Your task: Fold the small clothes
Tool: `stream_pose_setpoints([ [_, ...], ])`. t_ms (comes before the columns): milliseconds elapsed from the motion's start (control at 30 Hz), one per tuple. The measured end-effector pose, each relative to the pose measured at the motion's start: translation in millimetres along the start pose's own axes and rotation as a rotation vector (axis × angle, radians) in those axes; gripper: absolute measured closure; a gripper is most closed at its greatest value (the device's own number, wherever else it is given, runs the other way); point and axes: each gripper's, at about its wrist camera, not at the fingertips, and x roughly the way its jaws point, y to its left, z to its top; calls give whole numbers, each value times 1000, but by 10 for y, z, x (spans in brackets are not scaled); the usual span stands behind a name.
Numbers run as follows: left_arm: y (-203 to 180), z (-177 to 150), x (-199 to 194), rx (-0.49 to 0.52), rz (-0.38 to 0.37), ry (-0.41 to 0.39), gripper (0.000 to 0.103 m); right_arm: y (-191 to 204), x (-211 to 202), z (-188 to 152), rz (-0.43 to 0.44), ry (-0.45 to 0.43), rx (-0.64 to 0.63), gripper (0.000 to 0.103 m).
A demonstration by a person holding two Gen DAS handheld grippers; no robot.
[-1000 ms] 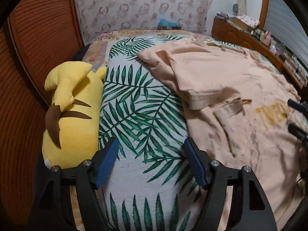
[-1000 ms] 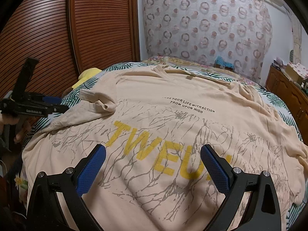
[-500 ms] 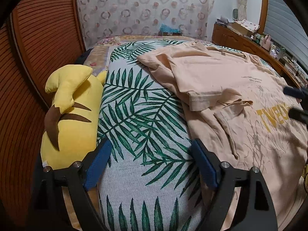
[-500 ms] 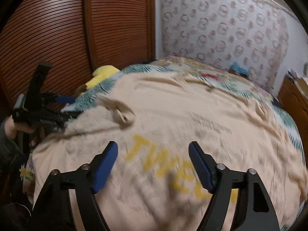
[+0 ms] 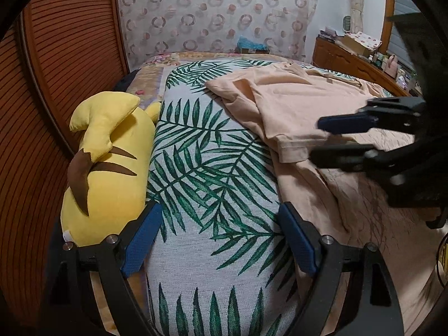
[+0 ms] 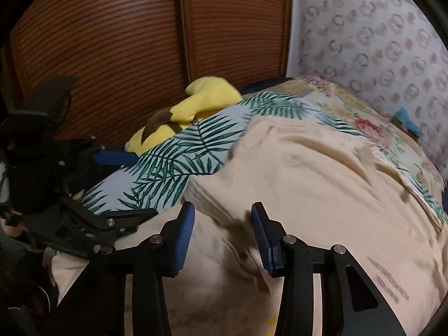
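Right claw over shirt sleeve

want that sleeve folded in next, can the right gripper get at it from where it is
Probably yes. The right gripper is open and hangs right over the shirt, with the sleeve just ahead; nothing lies between them.

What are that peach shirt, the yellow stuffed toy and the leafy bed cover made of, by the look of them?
T-shirt: seemingly a thin cotton-like knit, matte, lying in soft wrinkles with a stitched sleeve hem.
Yellow plush toy: short, smooth fleece over soft stuffing, judging by its rounded bulges.
Leaf-print bed cover: coarser woven cloth; a visible grid-like weave shows between the green fronds.
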Motion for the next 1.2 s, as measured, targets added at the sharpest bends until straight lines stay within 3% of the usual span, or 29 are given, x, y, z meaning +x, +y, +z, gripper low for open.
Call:
stream_pose_setpoints([
  [133, 4, 2, -1, -1, 0, 0, 17, -59, 141, 71, -42, 36, -32, 75],
  [200, 5, 2, -1, -2, -1, 0, 18, -76, 169, 118, -53, 36, -43, 93],
  [333, 5, 3, 1, -2, 1, -1, 17, -229, 11, 175, -56, -22, 13, 96],
  [400, 6, 3, 2, -2, 0, -1, 17, -385, -134, 167, -107, -54, 93, 96],
  [500, 8, 5, 6, -3, 1, -1, 17, -814, -289, 47, -207, -45, 330, 96],
  [567, 8, 3, 5, -2, 0, -1, 17, -1007, -377, -80, -164, -47, 438, 95],
  [667, 8, 2, 5, -2, 0, -1, 17, -991, -358, -142, -248, -5, 385, 68],
  [833, 8, 1, 4, -2, 1, -1, 17, -709, -316, -162, -228, 1, 294, 64],
  [1000, 7, -1, 4, -2, 0, -1, 17, -306, -195, -180, -64, 7, 222, 63],
  [1200, 6, -2, 5, -2, 1, -1, 17, -44, -1, -291, -39, 40, 142, 64],
])
